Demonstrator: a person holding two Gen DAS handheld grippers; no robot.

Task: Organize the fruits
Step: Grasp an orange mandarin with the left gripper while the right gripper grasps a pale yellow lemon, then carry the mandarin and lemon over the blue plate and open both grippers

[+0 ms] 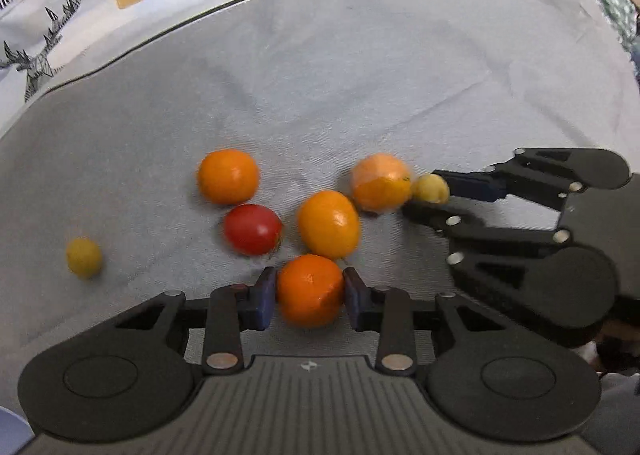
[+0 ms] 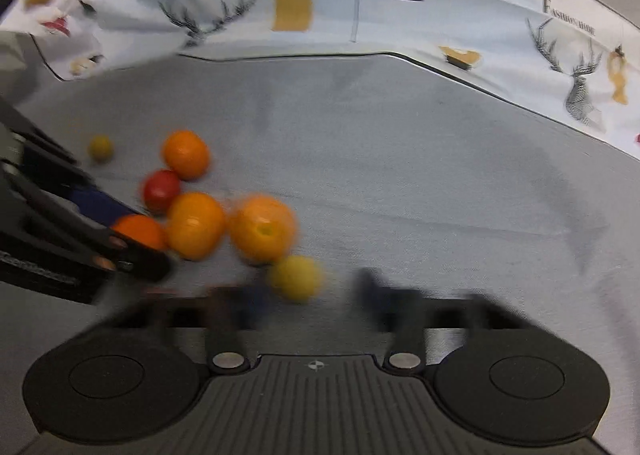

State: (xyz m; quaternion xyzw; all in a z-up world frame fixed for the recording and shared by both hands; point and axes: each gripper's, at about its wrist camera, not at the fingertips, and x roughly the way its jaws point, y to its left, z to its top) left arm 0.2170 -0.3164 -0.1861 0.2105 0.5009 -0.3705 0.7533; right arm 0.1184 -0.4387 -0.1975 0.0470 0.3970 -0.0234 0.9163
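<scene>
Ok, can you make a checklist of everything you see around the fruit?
Surface: grey cloth, slightly creased.
Job's things: three loose oranges, a red fruit and a loose yellow fruit, all lying on the cloth.
Clutter: nothing seen.
Grippers: left gripper shut on a fourth orange; right gripper shut on a small yellow fruit at its fingertips.
Cables: nothing seen.
Surroundings: white printed fabric with deer and lamp pictures, beyond the cloth.
</scene>
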